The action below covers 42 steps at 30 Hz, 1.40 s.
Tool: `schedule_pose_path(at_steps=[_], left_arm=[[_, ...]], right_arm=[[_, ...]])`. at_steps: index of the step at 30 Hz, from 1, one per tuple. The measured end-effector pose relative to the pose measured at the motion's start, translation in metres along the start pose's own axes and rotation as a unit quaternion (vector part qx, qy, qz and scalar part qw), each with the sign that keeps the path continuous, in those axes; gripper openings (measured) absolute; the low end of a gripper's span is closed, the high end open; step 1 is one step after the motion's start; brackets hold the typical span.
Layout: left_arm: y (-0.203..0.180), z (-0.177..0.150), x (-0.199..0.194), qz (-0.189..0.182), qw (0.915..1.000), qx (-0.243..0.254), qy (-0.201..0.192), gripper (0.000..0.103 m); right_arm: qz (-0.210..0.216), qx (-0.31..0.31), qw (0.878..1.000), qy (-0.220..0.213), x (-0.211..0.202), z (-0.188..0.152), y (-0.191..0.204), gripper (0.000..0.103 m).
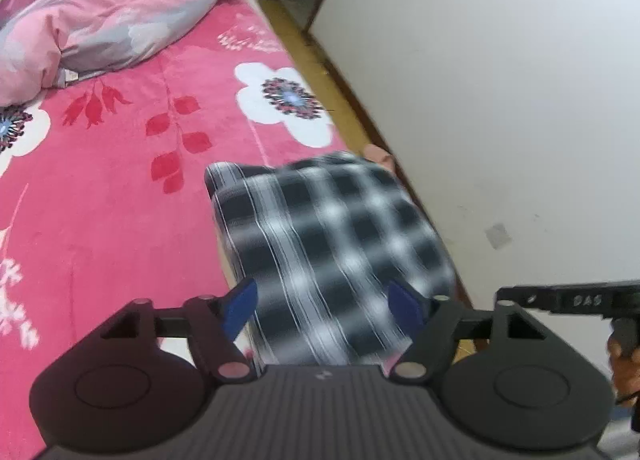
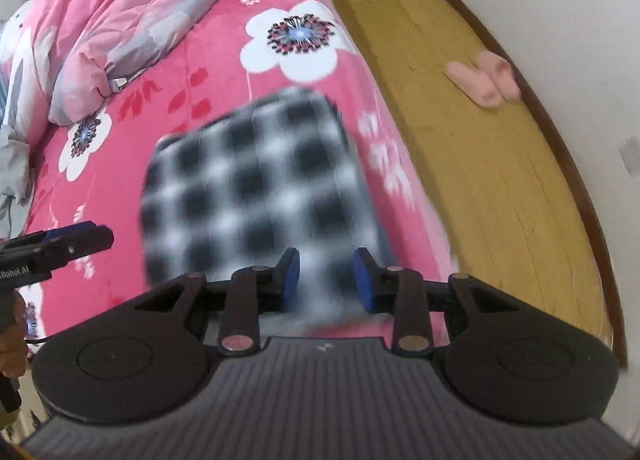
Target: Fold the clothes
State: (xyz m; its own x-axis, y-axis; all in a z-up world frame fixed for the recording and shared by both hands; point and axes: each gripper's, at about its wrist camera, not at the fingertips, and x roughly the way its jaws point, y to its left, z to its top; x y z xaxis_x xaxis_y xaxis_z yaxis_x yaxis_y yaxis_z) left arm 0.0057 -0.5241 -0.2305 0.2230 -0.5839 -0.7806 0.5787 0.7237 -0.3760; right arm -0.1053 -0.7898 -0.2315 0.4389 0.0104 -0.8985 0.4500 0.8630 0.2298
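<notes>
Checked garment (image 1: pixel 328 256) lies as compact folded rectangle near bed (image 1: pixel 120 199) edge, blurred. Left tool (image 1: pixel 324 310) wide open, empty, above it; right tool (image 2: pixel 326 280) part-open, empty. Fits either mid-fold or finished bundle; cannot tell which.

Left wrist view: right gripper (image 1: pixel 568 300) enters at 3 o'clock; raised letters on its black side read "DAS", blurred, possibly cut off.

Right wrist view: left gripper (image 2: pixel 60 248) enters at 9 o'clock; white print on its body reads "Robot.AI", start cut off by the frame edge.

Small pale logo mark on each grey ribbed housing at 6 o'clock, not legible.
</notes>
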Motion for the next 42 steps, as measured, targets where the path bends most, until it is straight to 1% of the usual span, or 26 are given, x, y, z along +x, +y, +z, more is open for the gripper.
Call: schedule_pose_path(at_steps=[1,2,5,6,9,10,12,14,16,18,22,25,27,31,38,42], left_arm=[[-0.002,-0.008,-0.016,-0.004,1.0,0.003,-0.002,0.081],[-0.003,-0.016,-0.032,-0.007,1.0,0.006,-0.003,0.086],[-0.005,-0.04,-0.08,-0.011,0.9998,0.011,-0.015,0.093],[-0.005,-0.046,-0.092,-0.009,0.9997,0.013,-0.017,0.094],[-0.006,-0.062,-0.127,-0.001,0.9996,0.018,-0.023,0.094],[-0.006,-0.065,-0.138,0.004,0.9995,0.019,-0.024,0.094],[-0.005,-0.068,-0.156,0.017,0.9992,0.017,-0.031,0.095],[-0.004,-0.07,-0.175,0.034,0.9985,0.014,-0.042,0.096],[-0.003,-0.069,-0.19,0.049,0.9972,0.005,-0.056,0.097],[-0.003,-0.068,-0.203,0.064,0.9955,-0.005,-0.07,0.097],[-0.009,-0.066,-0.217,0.088,0.9917,-0.021,-0.091,0.097],[-0.014,-0.064,-0.228,0.106,0.9881,-0.033,-0.106,0.098],[-0.017,-0.063,-0.235,0.118,0.9853,-0.041,-0.116,0.098],[-0.023,-0.069,-0.239,0.129,0.9832,-0.052,-0.118,0.098],[-0.026,-0.08,-0.239,0.144,0.9806,-0.075,-0.11,0.099],[-0.031,-0.085,-0.239,0.151,0.9799,-0.076,-0.107,0.099]], right_arm=[[-0.002,0.007,1.0,-0.003,-0.013,-0.014,0.009,0.039],[-0.004,0.014,1.0,-0.006,-0.026,-0.028,0.018,0.046],[-0.016,0.024,0.999,-0.023,-0.062,-0.067,0.049,0.055],[-0.022,0.023,0.999,-0.03,-0.071,-0.077,0.059,0.057],[-0.041,0.024,0.998,-0.047,-0.096,-0.101,0.084,0.069],[-0.046,0.025,0.997,-0.05,-0.104,-0.109,0.092,0.07],[-0.048,0.024,0.997,-0.053,-0.115,-0.118,0.104,0.073],[-0.046,0.019,0.997,-0.057,-0.125,-0.123,0.116,0.079],[-0.044,0.003,0.997,-0.067,-0.132,-0.125,0.13,0.08],[-0.041,-0.016,0.996,-0.078,-0.14,-0.124,0.142,0.083],[-0.023,-0.047,0.994,-0.097,-0.152,-0.117,0.156,0.085],[-0.017,-0.056,0.993,-0.101,-0.16,-0.112,0.159,0.085],[-0.009,-0.057,0.992,-0.108,-0.165,-0.111,0.158,0.089],[-0.006,-0.053,0.992,-0.111,-0.171,-0.115,0.154,0.091],[-0.012,-0.046,0.993,-0.109,-0.179,-0.123,0.148,0.092],[-0.027,-0.045,0.993,-0.109,-0.181,-0.128,0.147,0.095]])
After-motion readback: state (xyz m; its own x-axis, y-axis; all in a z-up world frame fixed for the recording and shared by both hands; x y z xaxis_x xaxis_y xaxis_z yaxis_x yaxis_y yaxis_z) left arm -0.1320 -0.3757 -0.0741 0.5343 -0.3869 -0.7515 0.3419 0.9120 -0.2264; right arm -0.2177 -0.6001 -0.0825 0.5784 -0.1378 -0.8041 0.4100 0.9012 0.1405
